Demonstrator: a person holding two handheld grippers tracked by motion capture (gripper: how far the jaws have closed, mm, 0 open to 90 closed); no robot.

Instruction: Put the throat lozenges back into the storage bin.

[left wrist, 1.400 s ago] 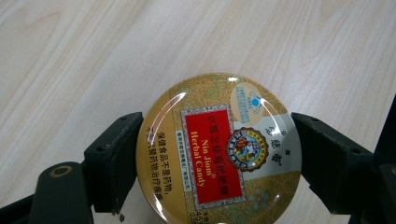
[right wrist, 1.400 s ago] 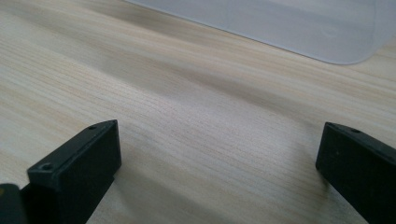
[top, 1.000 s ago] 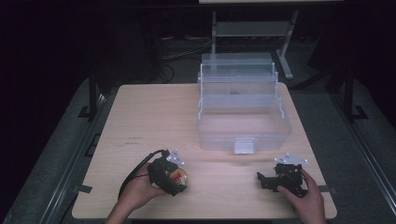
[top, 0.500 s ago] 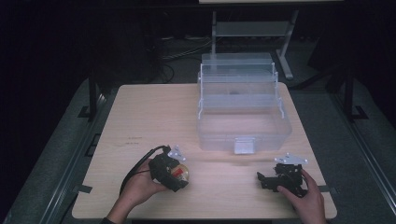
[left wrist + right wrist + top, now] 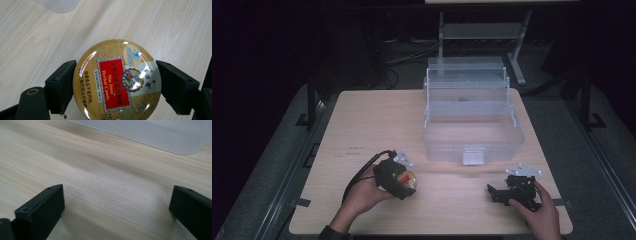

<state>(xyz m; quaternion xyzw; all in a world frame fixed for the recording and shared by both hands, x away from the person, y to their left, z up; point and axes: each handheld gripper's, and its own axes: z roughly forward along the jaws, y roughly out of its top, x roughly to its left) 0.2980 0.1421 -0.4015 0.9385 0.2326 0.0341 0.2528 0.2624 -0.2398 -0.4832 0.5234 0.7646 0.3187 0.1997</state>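
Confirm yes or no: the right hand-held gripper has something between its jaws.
No, the right hand-held gripper has its jaws wide apart with just the bare wooden table between them.

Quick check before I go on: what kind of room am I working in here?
Probably a lab or recording studio, not a home: a bare wooden table under a spot of light, dark surroundings, loose cables on the floor behind, and a metal stand at the back.

The box point(image 5: 472, 117) stands on the table point(image 5: 362, 120), at its far right. My left gripper point(image 5: 404, 181) lies near the front edge, left of centre, a tin point(image 5: 117, 80) between its jaws. My right gripper point(image 5: 496, 192) rests front right, before the box, well apart from the left.
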